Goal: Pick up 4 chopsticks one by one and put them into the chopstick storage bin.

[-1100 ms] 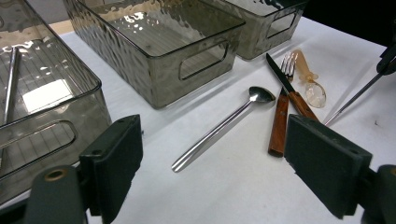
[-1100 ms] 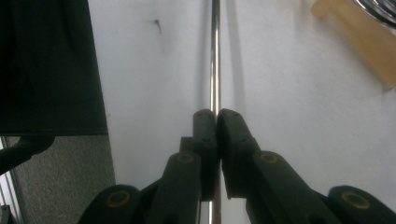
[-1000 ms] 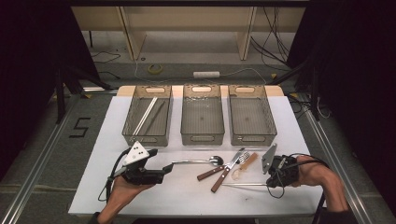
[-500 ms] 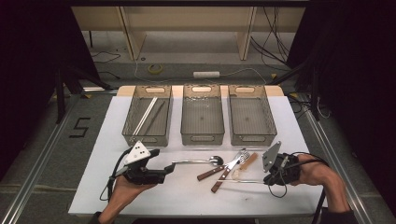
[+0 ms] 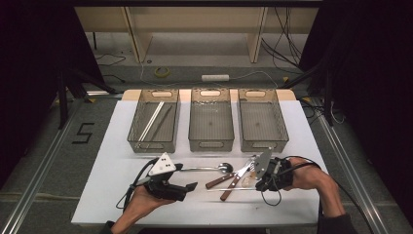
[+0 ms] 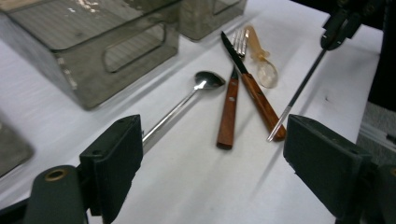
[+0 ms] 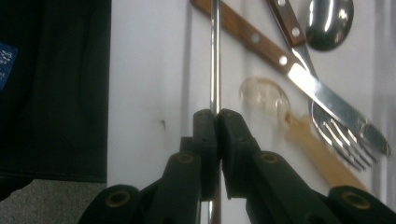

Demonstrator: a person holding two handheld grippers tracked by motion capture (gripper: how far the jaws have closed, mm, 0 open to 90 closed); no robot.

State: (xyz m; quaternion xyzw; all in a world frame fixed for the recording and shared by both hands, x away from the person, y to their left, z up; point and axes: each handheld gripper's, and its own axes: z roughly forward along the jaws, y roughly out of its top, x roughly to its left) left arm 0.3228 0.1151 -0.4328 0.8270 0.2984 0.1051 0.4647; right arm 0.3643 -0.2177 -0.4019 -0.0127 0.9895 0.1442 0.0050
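My right gripper (image 7: 217, 126) is shut on a thin metal chopstick (image 7: 215, 56) that runs straight ahead from its pads. In the high view this gripper (image 5: 257, 186) sits at the front right, and the chopstick (image 5: 229, 189) points left, just over the table. Beside it lie a wood-handled knife (image 5: 235, 184), a wood-handled fork (image 5: 225, 178), a clear plastic spoon (image 7: 299, 130) and a long metal spoon (image 5: 209, 168). My left gripper (image 5: 186, 179) is at the front left. Its jaws (image 6: 219, 168) stand wide open, with nothing between them.
Three smoky clear bins stand in a row at the back of the white table (image 5: 112, 161). The left bin (image 5: 153, 122) holds chopsticks; the middle bin (image 5: 211, 122) and the right bin (image 5: 262, 122) look bare. A dark floor surrounds the table.
My right gripper has moved left, bringing the chopstick closer to the cutlery. My left gripper has shifted to the right, still open.
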